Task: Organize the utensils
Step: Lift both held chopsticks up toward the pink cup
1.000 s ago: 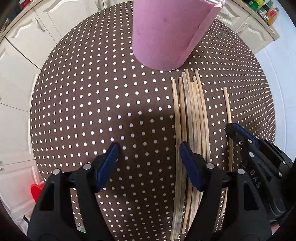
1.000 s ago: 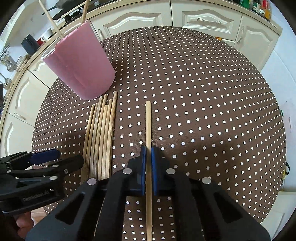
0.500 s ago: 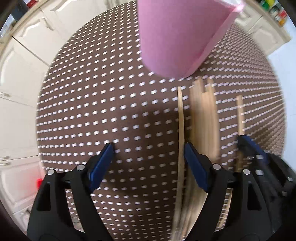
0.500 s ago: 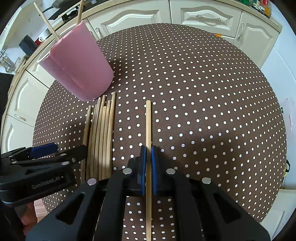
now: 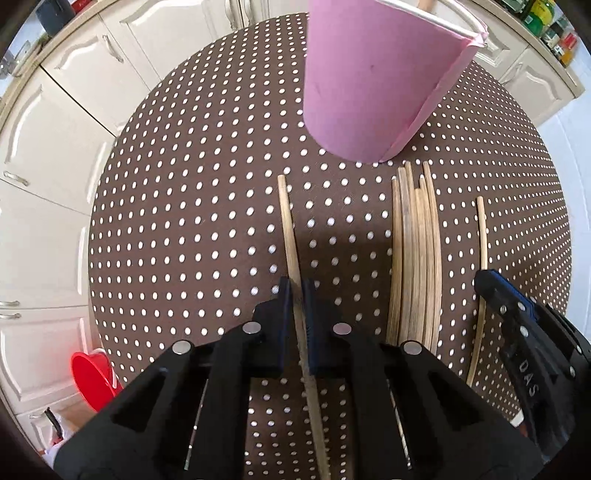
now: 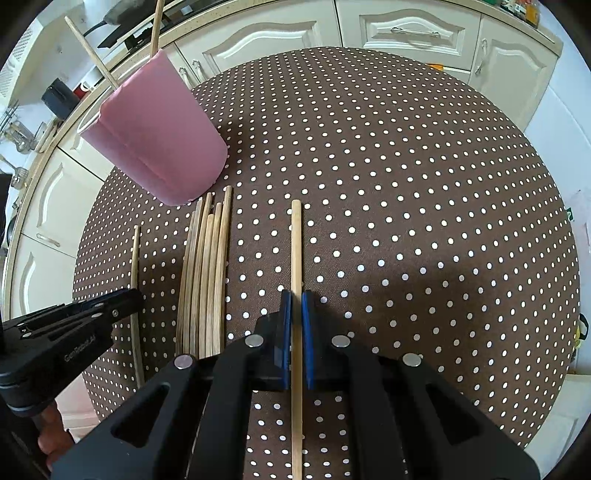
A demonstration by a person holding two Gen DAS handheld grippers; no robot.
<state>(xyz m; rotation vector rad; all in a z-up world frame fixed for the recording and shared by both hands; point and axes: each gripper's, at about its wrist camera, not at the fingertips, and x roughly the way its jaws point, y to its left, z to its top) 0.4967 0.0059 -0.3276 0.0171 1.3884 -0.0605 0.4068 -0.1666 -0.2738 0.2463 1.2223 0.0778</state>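
The surface (image 5: 192,221) is brown with white dots, the cup (image 5: 373,74) pink, the sticks (image 5: 415,258) pale tan, the tongs (image 5: 297,325) black with blue pads (image 6: 286,339), the cabinets (image 6: 399,33) cream, the bowl (image 5: 92,380) red.

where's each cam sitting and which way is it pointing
Left wrist: on the left gripper, looking steeply down along its fingers at the dotted table; its jaws are shut on one chopstick; the right gripper shows at the right edge.
Right wrist: on the right gripper, also aimed steeply down at the table; its jaws are shut on another chopstick; the left gripper and some fingers show at lower left.
Shared: the pink holder, the chopstick bundle, both held chopsticks, the white cabinets.
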